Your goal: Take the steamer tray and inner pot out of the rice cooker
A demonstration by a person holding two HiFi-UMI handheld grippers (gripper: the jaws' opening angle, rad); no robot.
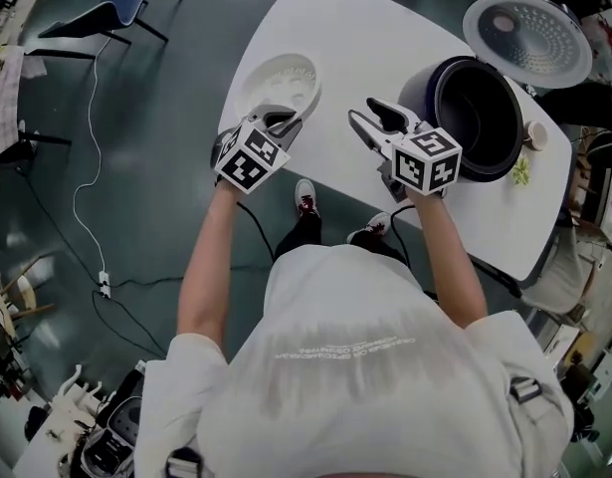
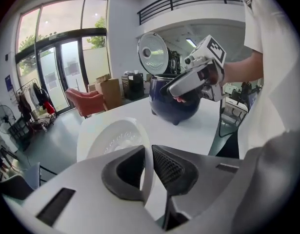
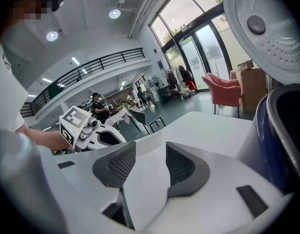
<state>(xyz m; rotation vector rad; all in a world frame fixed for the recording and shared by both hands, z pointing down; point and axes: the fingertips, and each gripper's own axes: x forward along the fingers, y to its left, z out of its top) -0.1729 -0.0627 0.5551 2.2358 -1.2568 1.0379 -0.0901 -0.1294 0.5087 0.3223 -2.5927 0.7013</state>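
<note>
White steamer tray point(image 1: 279, 81) is at the left end of the pale counter point(image 1: 365, 38), its rim clenched between the pads of the left tongs point(image 1: 276, 122); whether it rests on the surface I cannot tell. Right tongs point(image 1: 377, 119) hang released and empty just beside the dark-blue rice cooker point(image 1: 417, 93), whose lid point(image 1: 529, 36) stands open.

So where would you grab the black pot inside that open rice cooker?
Probably the top rim of the black inner pot, from above: it sits sunk in the navy rice cooker, only that edge exposed, so one jaw inside, one outside. The open right gripper is nearest.
</note>
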